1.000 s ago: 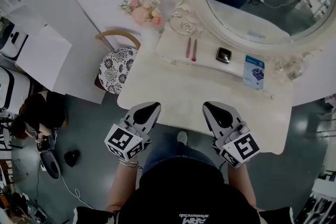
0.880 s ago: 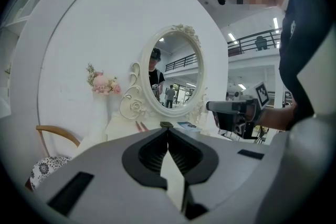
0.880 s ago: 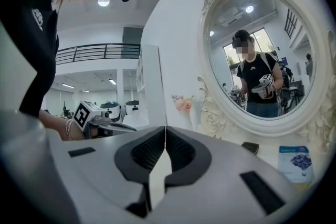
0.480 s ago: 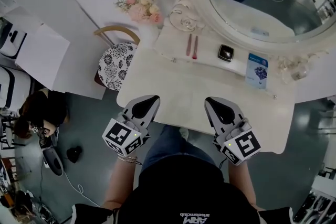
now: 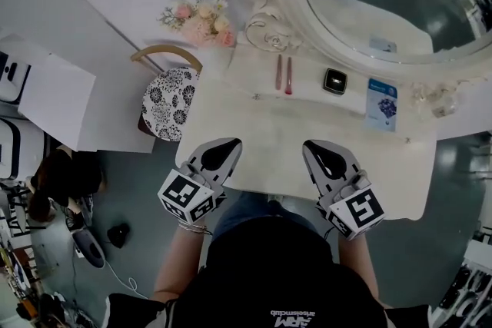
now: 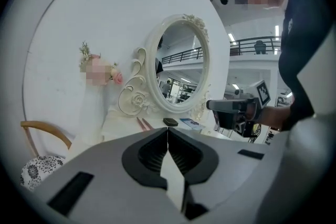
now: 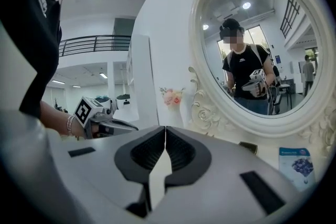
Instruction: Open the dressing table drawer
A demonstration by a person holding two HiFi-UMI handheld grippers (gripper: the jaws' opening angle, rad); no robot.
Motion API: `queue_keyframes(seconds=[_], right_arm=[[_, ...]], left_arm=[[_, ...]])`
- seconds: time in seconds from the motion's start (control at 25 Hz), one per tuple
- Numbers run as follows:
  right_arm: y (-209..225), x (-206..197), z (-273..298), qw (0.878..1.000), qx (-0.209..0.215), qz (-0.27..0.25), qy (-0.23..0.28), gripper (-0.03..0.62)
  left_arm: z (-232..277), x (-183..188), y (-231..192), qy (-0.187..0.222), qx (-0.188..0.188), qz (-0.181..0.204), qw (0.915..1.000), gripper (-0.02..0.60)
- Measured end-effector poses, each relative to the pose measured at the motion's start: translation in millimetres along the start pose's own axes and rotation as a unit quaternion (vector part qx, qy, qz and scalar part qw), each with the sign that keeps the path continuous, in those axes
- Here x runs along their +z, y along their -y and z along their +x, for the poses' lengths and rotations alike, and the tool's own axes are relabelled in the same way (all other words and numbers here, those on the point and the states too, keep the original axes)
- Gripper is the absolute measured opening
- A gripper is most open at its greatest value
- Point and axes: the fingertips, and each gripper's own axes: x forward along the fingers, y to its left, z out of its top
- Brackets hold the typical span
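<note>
The fingers (image 6: 149, 152) of the left gripper (image 5: 229, 144) are pressed together with nothing between them, and the fingers (image 7: 181, 152) of the right gripper (image 5: 311, 146) are likewise closed and empty. Both grippers hover side by side over the near edge of the dressing table's surface (image 5: 257, 127), pointing toward 12 o'clock. The drawer shows in no view. It presumably sits under that near edge at 6 o'clock, below the grippers and hidden by the top, so no handle can be made out. The likeliest trouble is a blind reach: shut fingers cannot take a pull, and dipping under the lip unseen could knock them against the edge or miss the handle. The person also stands close against the front, so a drawer drawn out may run into their body. A hard tug could shake the small items at the back. These include two slim pinkish sticks (image 5: 284, 74) at 12 o'clock, a dark compact (image 5: 334, 80) just to their right, and a blue packet (image 5: 382, 104) toward 2 o'clock. A vase of pink flowers (image 5: 198, 18) stands at 11 o'clock and would be the first to topple. The oval mirror (image 5: 384, 11) fills the 1 o'clock corner and reflects the person holding a gripper. A chair with a patterned seat (image 5: 171, 92) stands at 10 o'clock beside the surface, on a grey floor (image 5: 138, 188).
</note>
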Motion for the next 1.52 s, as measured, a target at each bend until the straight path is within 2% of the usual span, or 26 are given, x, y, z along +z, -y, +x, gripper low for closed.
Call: queue_keyframes(seconds=[0.32,0.68,0.88,1.04,1.2,1.52], right_arm=[[8,-13,32,1.000,-0.013,0.017,-0.020,0.020],[15,-48,82,0.998,-0.021,0.026,-0.061,0.020],[13,-72,111,0.994,0.005,-0.016,-0.108,0.021],[18,-90,126,0.991,-0.008,-0.024,-0.129,0.021],[18,-101,139,0.990,-0.013,-0.011,-0.138,0.021],[19,-122,162,0.989,-0.021,0.000,-0.145,0.021]], left_arm=[[25,-8,-33,-0.025,-0.027,-0.004,0.9993,0.018],[48,-39,-74,-0.080,-0.037,0.005,0.9961,0.018],[54,-55,-93,-0.102,-0.030,0.026,0.9939,0.020],[58,-69,-100,-0.117,-0.041,0.024,0.9920,0.020],[64,-84,-108,-0.137,-0.052,0.016,0.9891,0.020],[75,-96,-116,-0.138,-0.079,0.014,0.9871,0.020]])
